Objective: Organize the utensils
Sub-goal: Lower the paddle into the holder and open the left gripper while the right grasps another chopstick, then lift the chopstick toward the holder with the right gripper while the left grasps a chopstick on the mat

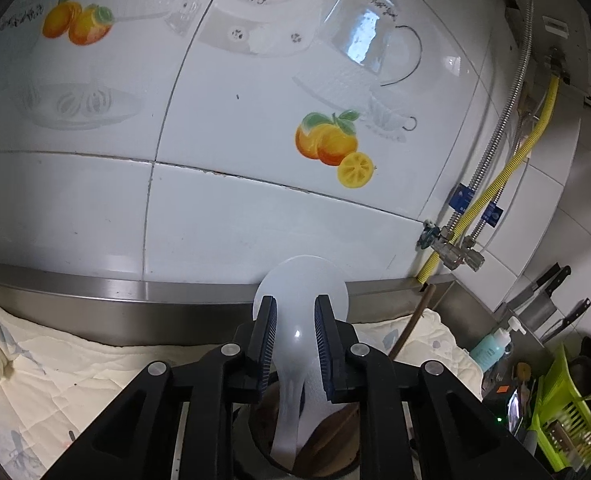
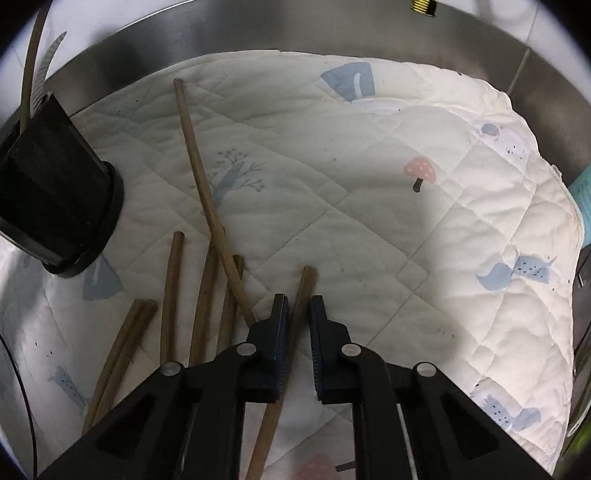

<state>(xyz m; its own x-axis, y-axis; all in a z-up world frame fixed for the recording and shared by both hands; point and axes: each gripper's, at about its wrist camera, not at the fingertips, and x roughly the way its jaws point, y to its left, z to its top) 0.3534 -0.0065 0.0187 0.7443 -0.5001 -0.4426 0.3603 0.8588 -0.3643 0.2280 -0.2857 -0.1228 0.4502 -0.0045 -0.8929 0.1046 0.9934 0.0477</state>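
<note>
— Light?
— Bright and cool; window glare on the tiled wall (image 1: 255, 200), soft shadows across the quilted cloth (image 2: 375, 200).
— Sharpness?
— Crisp near the wall's centre; fisheye bending and black vignette outward.

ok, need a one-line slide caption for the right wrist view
Right claw straddling one wooden chopstick on the quilted cloth, more chopsticks scattered alongside, black utensil holder at left.
</note>
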